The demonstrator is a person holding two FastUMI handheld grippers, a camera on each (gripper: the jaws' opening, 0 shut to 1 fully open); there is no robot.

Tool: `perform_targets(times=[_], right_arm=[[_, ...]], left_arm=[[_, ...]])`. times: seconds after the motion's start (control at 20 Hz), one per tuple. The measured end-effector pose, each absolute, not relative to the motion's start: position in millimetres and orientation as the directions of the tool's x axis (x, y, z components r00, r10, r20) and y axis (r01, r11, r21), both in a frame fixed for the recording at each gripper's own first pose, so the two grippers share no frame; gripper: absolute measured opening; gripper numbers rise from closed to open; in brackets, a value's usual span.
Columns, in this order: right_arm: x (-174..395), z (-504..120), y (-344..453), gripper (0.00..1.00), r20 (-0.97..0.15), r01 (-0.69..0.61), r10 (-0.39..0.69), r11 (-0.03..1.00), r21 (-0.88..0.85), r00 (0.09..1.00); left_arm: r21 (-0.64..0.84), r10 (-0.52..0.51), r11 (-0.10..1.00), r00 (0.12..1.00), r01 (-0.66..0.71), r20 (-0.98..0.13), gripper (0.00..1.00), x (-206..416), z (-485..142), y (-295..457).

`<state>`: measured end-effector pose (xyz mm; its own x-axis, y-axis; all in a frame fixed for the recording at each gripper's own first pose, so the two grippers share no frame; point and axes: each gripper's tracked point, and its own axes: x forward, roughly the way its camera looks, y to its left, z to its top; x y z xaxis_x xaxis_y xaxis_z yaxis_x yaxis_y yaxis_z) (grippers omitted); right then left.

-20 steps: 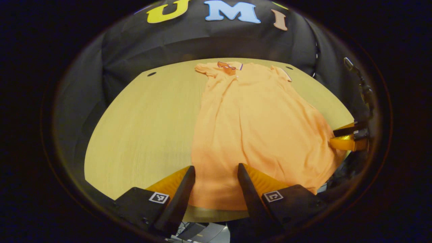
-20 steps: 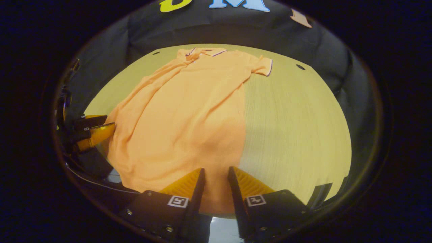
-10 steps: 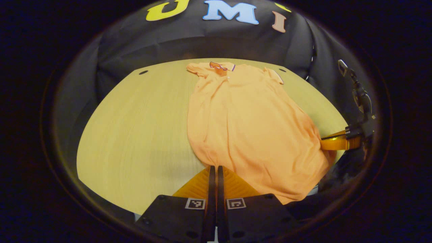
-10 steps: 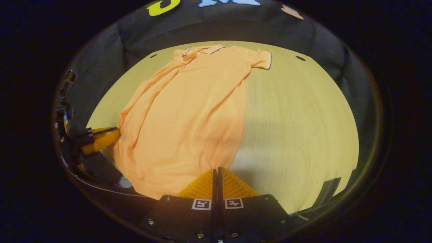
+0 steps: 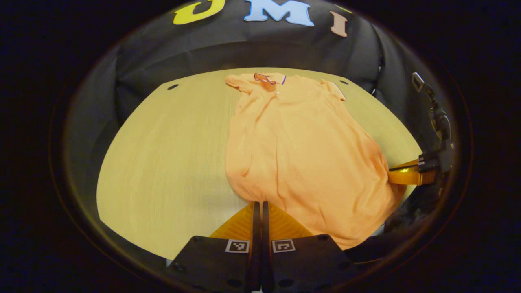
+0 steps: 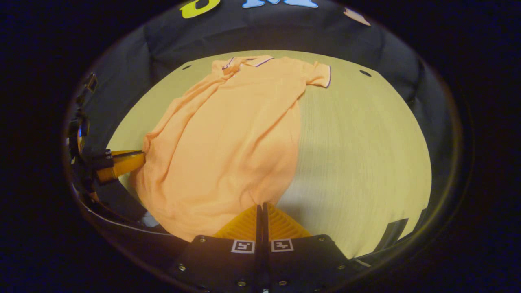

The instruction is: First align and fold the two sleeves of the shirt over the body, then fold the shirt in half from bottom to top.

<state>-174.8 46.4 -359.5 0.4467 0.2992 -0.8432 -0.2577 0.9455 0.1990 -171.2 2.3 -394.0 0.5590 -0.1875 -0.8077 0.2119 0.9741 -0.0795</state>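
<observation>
— What is laid out, and where?

— A pale wooden table (image 5: 163, 162) is seen, and on it an orange short-sleeved polo shirt (image 5: 301, 146) is spread lengthwise, its collar at the far edge and its hem at the near edge, slightly overhanging.

— How are the grippers set?

— The left gripper (image 5: 258, 207) is closed flat on the hem's left corner; the right gripper (image 6: 260, 209) is likewise pinched on the hem's right corner.

— Which step is judged to be in hand?

— The sleeves appear not yet folded over the body, so straightening is presumed. Next, the hem should be tensioned evenly, then released before each sleeve is taken.
</observation>
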Motion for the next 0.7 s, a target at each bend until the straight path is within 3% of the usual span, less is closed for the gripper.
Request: perform_targets(times=[0.7], right_arm=[[-15.5, -249.1, 36.8, 0.0, -0.659, -0.183, 0.312, 0.949, 0.258, 0.685]], left_arm=[[-0.105, -0.202, 0.978, 0.696, 0.18, -0.689, 0.06, -19.1, -306.1, 1.5]])
